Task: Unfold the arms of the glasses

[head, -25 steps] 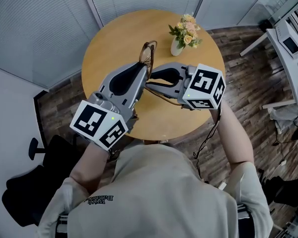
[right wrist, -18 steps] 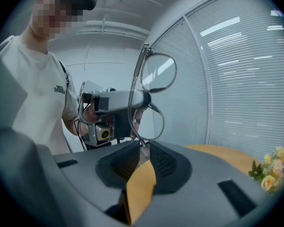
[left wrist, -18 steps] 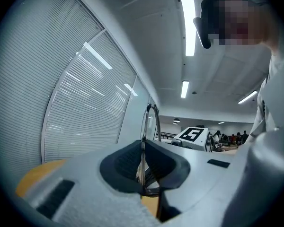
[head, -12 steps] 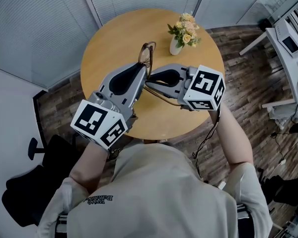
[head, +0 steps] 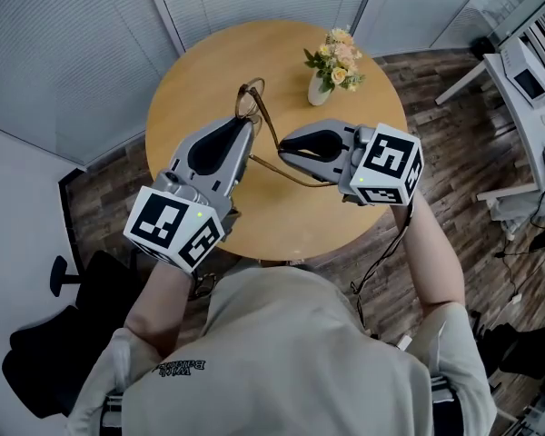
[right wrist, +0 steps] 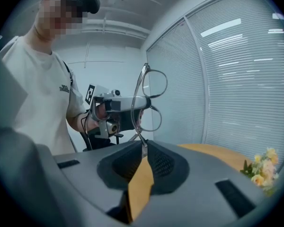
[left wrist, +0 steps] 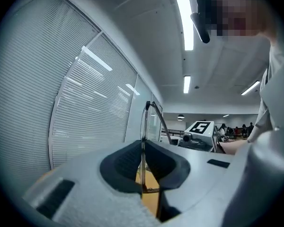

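Looks along the right gripper (right wrist: 143, 149), jaws closed on the tip of one arm of the glasses (right wrist: 155, 84). Rises from there to upright lenses, frame clamped by the left gripper (right wrist: 141, 103). Catches wooden bench (right wrist: 217, 154) and pale flowers (right wrist: 263, 170) at lower right.

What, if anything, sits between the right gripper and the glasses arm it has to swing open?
Nothing visible. The right gripper is shut on one arm of the glasses, and the left gripper clamps the frame. The flower vase stands apart, farther back on the table.
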`<action>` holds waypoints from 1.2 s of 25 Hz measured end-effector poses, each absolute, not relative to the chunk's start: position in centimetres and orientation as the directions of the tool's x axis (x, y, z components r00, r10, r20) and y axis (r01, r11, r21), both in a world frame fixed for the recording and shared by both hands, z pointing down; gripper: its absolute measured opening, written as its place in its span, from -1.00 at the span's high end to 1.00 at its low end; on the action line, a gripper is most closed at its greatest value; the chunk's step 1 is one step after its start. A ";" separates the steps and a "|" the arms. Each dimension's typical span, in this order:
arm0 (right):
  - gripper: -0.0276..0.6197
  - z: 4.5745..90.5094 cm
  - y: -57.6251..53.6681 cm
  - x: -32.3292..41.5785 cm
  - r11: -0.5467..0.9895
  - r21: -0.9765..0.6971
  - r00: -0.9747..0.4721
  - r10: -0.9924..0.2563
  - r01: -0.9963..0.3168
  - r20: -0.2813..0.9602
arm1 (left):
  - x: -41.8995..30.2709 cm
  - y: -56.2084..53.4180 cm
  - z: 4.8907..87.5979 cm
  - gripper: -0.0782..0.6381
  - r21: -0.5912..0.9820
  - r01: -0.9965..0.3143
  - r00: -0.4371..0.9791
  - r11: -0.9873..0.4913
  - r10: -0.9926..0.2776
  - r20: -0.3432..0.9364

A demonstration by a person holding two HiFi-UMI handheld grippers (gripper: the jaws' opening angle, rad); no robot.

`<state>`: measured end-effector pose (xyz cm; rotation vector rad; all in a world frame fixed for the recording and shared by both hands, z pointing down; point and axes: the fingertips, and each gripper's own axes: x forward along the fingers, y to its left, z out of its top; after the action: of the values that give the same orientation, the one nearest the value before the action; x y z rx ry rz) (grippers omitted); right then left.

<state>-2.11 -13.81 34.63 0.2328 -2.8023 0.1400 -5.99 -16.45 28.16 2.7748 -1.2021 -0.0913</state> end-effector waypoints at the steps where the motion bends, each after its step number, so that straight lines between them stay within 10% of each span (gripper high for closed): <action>1: 0.75 34.4 -13.9 -1.8 0.982 -0.063 -0.933 -0.151 -0.180 0.326 | -6.1 -16.5 28.2 0.67 0.129 -0.725 0.682 -0.677 -0.732 -0.008; 30: 0.75 32.2 -15.4 2.9 0.958 -0.071 -0.933 -0.250 -0.277 0.258 | -7.7 -18.1 30.5 0.68 -0.026 -0.790 0.604 -0.612 -0.786 0.134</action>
<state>2.90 -15.37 32.24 0.3914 -2.8614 0.1550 -7.68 -18.07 30.51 2.7809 -1.3667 0.2055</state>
